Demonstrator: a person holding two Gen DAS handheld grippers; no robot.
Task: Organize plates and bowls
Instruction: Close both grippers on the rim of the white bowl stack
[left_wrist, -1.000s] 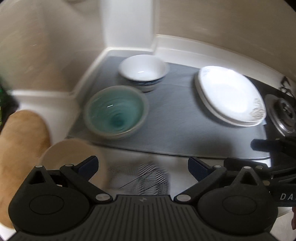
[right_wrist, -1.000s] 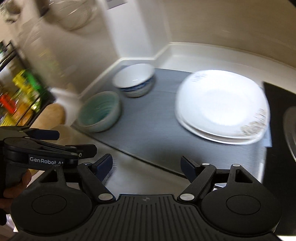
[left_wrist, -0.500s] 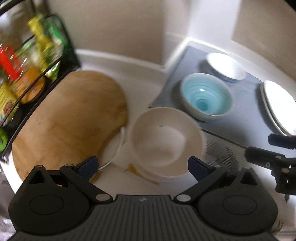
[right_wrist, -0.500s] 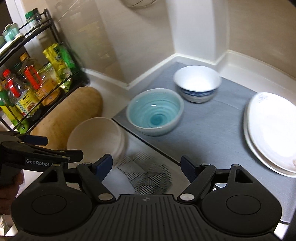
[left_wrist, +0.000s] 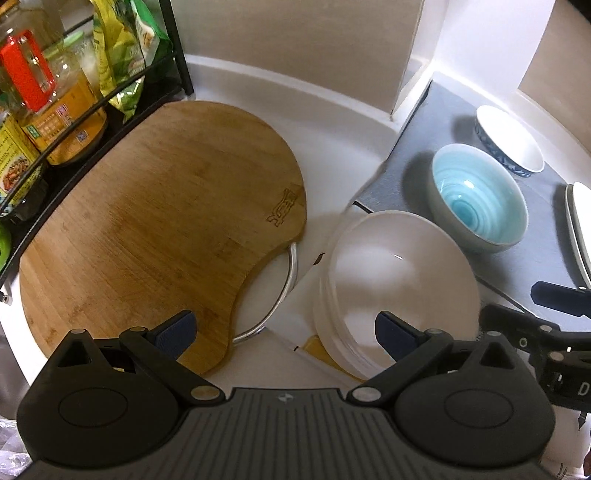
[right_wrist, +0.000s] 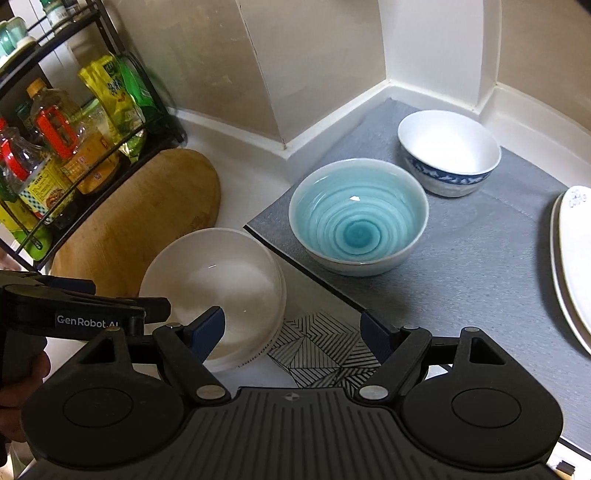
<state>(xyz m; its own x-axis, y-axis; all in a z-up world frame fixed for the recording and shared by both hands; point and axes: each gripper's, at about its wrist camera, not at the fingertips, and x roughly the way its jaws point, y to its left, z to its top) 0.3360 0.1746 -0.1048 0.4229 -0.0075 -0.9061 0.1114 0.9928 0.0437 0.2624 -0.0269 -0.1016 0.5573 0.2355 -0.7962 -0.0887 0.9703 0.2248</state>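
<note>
White bowl (left_wrist: 395, 280) sits on the desk (left_wrist: 343, 147) beside the cutting board (left_wrist: 155, 221)
Left gripper (left_wrist: 284, 334), jaws apart, hovers over its near rim; right gripper (right_wrist: 291, 332), also spread, hangs just right of it

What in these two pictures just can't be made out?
- White plates: cut off by the right edge in both views; count unclear.
- Plain white bowl: its near rim hides behind the left gripper.
- Patterned paper: partly behind the right gripper.
- Bottle labels: too small.
</note>
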